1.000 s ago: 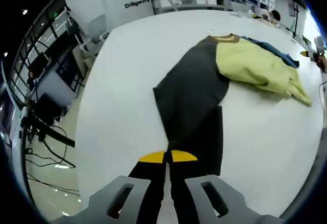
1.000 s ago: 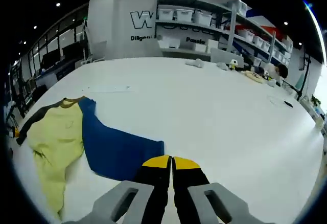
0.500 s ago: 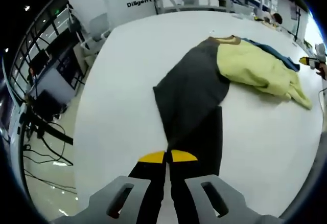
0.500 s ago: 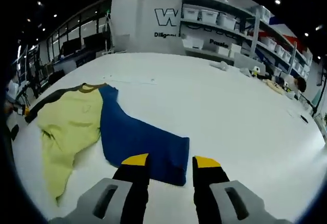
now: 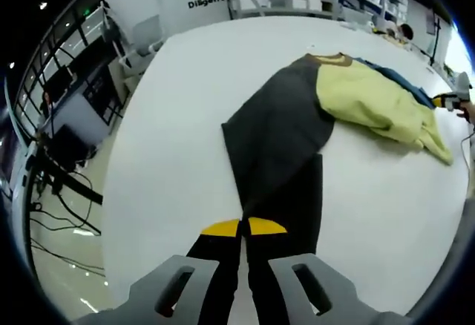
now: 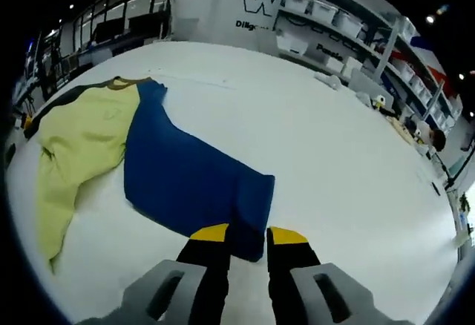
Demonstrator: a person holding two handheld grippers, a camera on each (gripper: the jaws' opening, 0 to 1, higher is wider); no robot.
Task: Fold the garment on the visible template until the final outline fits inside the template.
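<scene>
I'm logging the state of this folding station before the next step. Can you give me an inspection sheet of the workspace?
Surface: white table, no template outline discernible.
Job's things: garment spread flat, with dark sleeve, yellow body, blue sleeve.
Clutter: small items at the table's far edge.
Grippers: left tool shut at the dark sleeve's end; right tool open at the blue sleeve's end.
Cables: on the floor beside the table.
Surroundings: shelving with bins, lettered wall.

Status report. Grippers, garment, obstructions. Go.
Left gripper shut on dark sleeve. Right gripper open at blue sleeve edge. Garment's yellow body bunched on white table. Nothing in the way.
</scene>
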